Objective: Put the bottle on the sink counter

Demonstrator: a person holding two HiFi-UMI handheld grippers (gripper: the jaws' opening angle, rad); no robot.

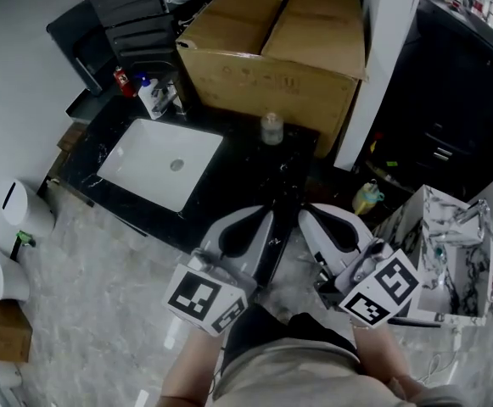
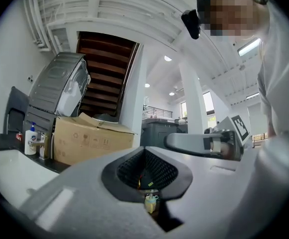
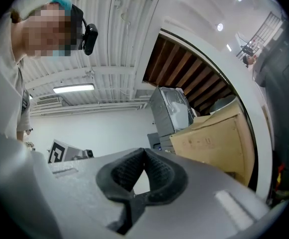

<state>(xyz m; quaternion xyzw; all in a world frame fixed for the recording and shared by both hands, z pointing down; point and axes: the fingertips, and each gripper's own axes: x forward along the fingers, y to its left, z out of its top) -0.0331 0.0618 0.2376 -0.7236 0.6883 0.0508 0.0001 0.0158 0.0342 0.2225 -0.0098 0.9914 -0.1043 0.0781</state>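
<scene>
bottle (image 1: 271, 128) is down. it stands upright on the black worktop (image 1: 229, 181), long axis vertical and cap up, just in front of the cardboard box (image 1: 271, 49) and off to the right of the white sink basin (image 1: 157, 164). nothing is touching it.

both grippers sit low in the head view, close to the person's body, side by side and pointing up the frame toward the worktop. the left gripper (image 1: 267, 219) has its jaws pressed together, and in its own view (image 2: 145, 151) the pads meet at the tip with nothing pinched between them. the right gripper (image 1: 310, 219) is the same: in its own view (image 3: 144, 151) the ribbed pads touch at the front and it carries nothing.

here's the relation that counts. the bottle lies straight ahead of the gripper tips and well apart from them, with a stretch of bare worktop in between. it lines up almost dead ahead of the left gripper and sits slightly to the left of the right gripper's line. the two are about equally far from it, with the left a touch better aimed.

my read is that the placing looks done and both hands are clear of the bottle. if it needed a nudge or a regrasp, the left gripper would go straight forward, open wide and close from the sides around the upright body. the box stands right behind it, so there isn't much room to overshoot.
</scene>
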